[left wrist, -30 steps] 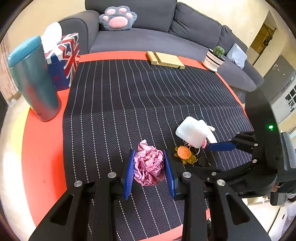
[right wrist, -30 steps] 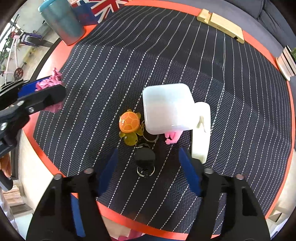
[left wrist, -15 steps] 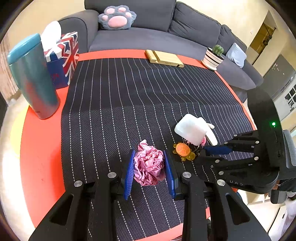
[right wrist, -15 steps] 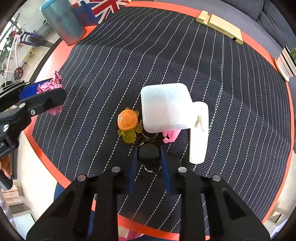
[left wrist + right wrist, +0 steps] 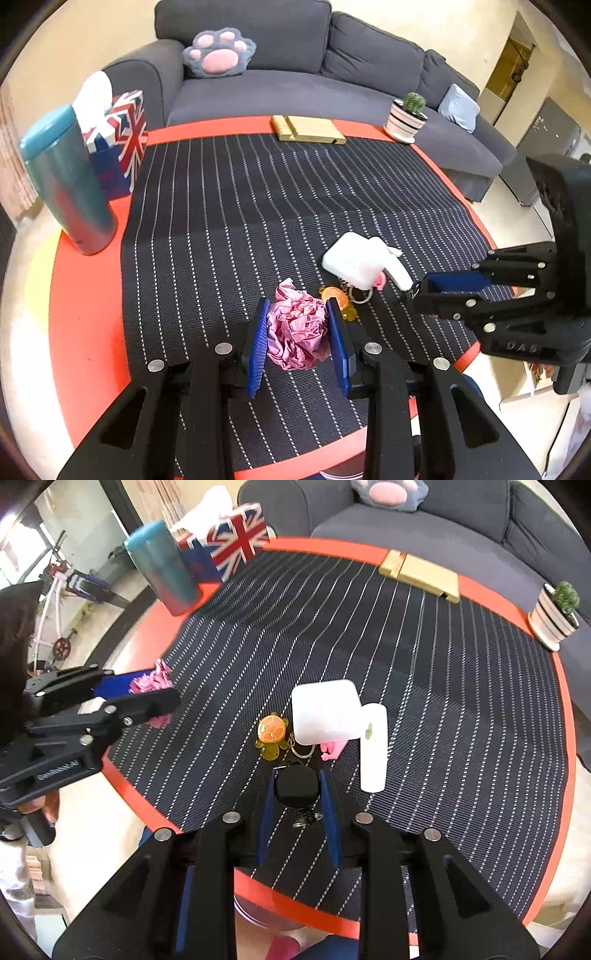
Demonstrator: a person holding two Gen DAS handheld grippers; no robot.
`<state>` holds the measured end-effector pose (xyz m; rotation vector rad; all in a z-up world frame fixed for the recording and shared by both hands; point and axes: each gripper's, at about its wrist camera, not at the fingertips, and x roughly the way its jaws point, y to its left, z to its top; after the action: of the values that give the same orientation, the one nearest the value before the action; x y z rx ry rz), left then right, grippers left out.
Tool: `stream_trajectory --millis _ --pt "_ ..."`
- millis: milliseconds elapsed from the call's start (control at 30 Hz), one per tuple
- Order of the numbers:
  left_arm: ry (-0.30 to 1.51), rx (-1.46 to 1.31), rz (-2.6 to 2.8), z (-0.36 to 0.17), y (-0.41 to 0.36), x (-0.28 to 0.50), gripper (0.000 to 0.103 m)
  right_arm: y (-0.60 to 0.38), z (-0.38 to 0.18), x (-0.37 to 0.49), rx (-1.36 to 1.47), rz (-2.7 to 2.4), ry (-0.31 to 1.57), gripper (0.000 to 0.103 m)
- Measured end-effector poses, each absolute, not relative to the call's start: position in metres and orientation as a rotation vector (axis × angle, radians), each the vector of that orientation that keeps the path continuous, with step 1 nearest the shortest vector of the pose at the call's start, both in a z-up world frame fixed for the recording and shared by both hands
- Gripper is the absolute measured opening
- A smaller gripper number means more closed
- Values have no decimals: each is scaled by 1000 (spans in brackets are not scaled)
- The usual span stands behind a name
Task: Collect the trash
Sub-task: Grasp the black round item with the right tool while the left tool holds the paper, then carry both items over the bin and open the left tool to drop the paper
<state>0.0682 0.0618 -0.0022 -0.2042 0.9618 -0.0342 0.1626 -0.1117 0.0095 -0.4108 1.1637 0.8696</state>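
Left wrist view had your left gripper (image 5: 298,341) clenched on the pink crumpled paper (image 5: 297,328), low over the striped mat (image 5: 240,206). Your right gripper (image 5: 298,812) was clamped on the black round fob (image 5: 296,785). Careful: that fob looked chained to the turtle charm (image 5: 271,733) and white case (image 5: 325,712), so lifting could have dragged them. The teal tumbler (image 5: 66,181) stood well apart.

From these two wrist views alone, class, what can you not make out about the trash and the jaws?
- Pink crumpled paper: right wrist view, mostly hidden behind the left gripper.
- Black round fob: left wrist view, hidden by the right gripper; lift off the striped mat unclear.
- Key ring: partly under the white case, both views.
- No bin in view.
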Motion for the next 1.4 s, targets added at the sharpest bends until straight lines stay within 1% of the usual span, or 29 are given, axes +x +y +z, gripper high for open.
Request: stream_trajectory --millis 400,700,1033,1400 --pt "896 -113 -75 24 30 47 30 -144 41 140 -370 895 1042 24" --pt "864 -43 -112 27 1 15 30 -179 54 106 -359 910 953 24" --pt "841 -17 -160 19 -27 -25 30 -213 46 61 -371 929 911 24" --pt "828 -10 -203 11 -49 -61 30 -233 29 16 -383 962 920 24"
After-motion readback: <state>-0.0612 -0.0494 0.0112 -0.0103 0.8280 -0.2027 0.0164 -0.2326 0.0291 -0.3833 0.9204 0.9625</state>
